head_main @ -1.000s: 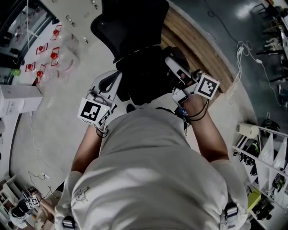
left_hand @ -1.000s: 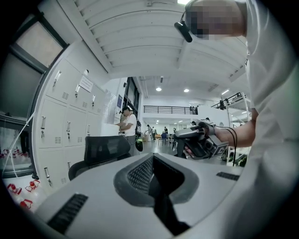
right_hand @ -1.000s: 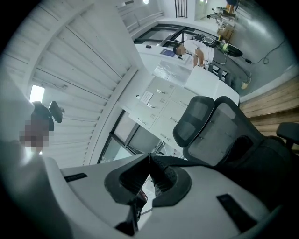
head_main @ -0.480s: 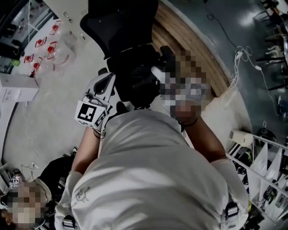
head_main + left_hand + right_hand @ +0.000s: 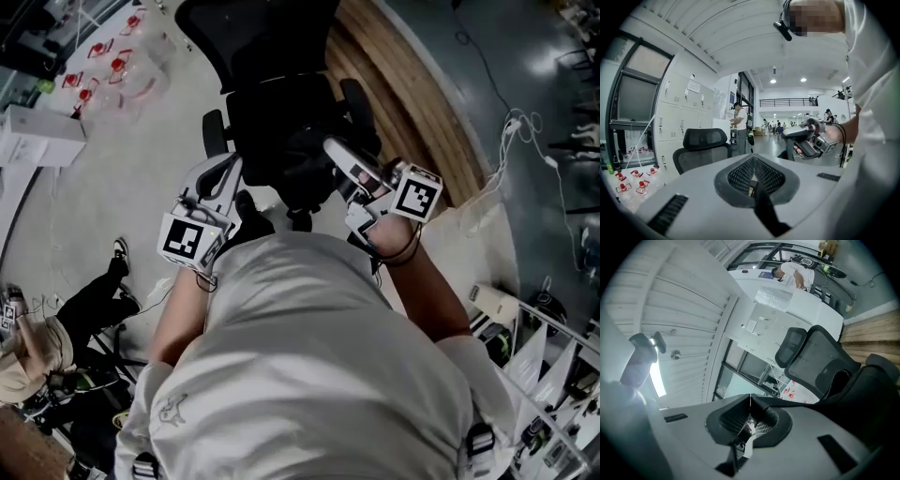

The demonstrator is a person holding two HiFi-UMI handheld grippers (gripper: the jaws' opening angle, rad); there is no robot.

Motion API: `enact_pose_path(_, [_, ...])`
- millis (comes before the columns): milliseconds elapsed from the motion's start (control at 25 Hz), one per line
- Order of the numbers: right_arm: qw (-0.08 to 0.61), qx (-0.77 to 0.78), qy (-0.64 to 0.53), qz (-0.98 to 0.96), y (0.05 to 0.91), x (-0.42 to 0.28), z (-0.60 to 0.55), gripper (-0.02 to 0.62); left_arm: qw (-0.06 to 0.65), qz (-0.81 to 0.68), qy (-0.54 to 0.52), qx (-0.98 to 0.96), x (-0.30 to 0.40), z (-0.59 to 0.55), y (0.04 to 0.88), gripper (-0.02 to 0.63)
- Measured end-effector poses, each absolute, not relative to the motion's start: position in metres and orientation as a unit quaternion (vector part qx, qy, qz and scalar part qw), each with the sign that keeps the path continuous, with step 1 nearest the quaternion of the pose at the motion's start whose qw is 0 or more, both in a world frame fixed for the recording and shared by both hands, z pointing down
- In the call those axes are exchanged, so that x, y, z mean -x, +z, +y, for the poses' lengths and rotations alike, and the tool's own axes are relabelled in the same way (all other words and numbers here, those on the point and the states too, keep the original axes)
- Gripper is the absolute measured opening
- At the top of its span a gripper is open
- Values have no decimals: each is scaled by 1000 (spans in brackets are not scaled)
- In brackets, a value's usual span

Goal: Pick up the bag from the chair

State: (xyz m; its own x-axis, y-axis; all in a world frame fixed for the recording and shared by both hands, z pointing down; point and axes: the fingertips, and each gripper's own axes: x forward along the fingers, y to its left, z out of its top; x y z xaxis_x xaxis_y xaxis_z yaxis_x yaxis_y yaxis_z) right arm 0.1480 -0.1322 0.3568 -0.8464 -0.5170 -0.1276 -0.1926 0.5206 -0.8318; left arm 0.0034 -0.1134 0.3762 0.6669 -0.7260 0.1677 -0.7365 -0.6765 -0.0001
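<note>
A black bag point(image 5: 281, 159) sits between my two grippers, in front of the black office chair point(image 5: 267, 42). My left gripper point(image 5: 228, 167) is at the bag's left side. In the left gripper view its jaws point(image 5: 752, 176) are closed together, and a black strap point(image 5: 765, 216) runs down out of them. My right gripper point(image 5: 331, 148) is at the bag's right side. Its jaws point(image 5: 750, 411) are shut too, with a dark strap point(image 5: 733, 459) hanging from them and the bag's black bulk point(image 5: 872, 390) close by. The chair's mesh back point(image 5: 701, 140) stands to the left of my left gripper.
Red-capped bottles point(image 5: 103, 66) and a white box point(image 5: 37, 141) lie on the floor at upper left. A curved wooden strip point(image 5: 412, 103) runs along the right. A person point(image 5: 56, 337) sits on the floor at lower left. Shelves point(image 5: 553, 375) fill the lower right.
Both grippers have shifted together with the bag still between them, the right one drawing in closer. My view has swung, and a person seated on the floor now shows at lower left.
</note>
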Motion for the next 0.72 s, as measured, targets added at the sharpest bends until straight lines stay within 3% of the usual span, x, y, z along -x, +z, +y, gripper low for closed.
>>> enact_pose_path(720, [210, 240, -448, 835, 359, -123, -49, 34, 37, -355, 81, -930, 27, -33, 372, 8])
